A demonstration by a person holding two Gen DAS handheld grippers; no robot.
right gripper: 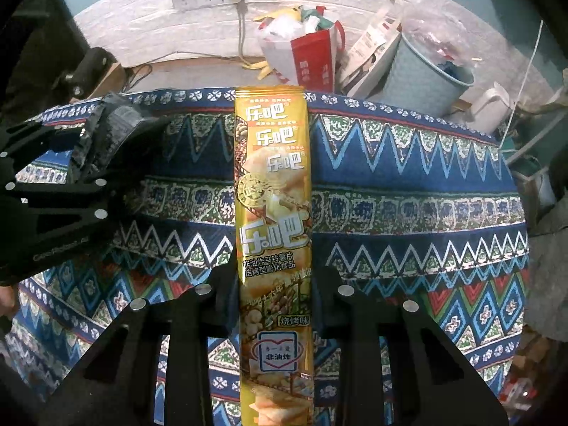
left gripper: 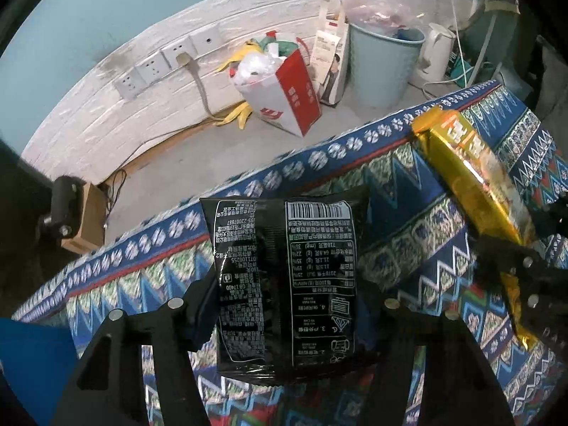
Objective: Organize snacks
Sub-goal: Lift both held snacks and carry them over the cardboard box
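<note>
Clamped between the black fingers of the right gripper (right gripper: 275, 305) is a long, narrow yellow-gold foil packet of potato crisps (right gripper: 273, 220), held lengthwise so that it runs away from the camera toward the far edge of the table; the jaws are clenched on its lower part. From the left wrist view the same packet shows at the right as a slanted gold bar with the other tool's black frame over its near end.

Between the fingers of the left gripper (left gripper: 284, 305) sits a flat black plastic snack pouch (left gripper: 287, 277), printed side with barcode and white text facing up. The left finger seems to meet the pouch's edge, but whether both pads actually press on it I cannot tell, so a firm hold is not certain.

Both packets are over a woven tablecloth (left gripper: 408, 213) patterned in blue, green and white zigzags. Past the table edge, on the concrete floor against a white brick wall, stand a red-and-white paper bag stuffed with rubbish (left gripper: 284, 88), a pale blue plastic bin (left gripper: 381, 64) and a white kettle (left gripper: 435, 53).

As for progress, no tray, box or tidy row of snacks is visible, so the sorting looks to be at an early stage: two items taken up, neither yet set in a final place.
</note>
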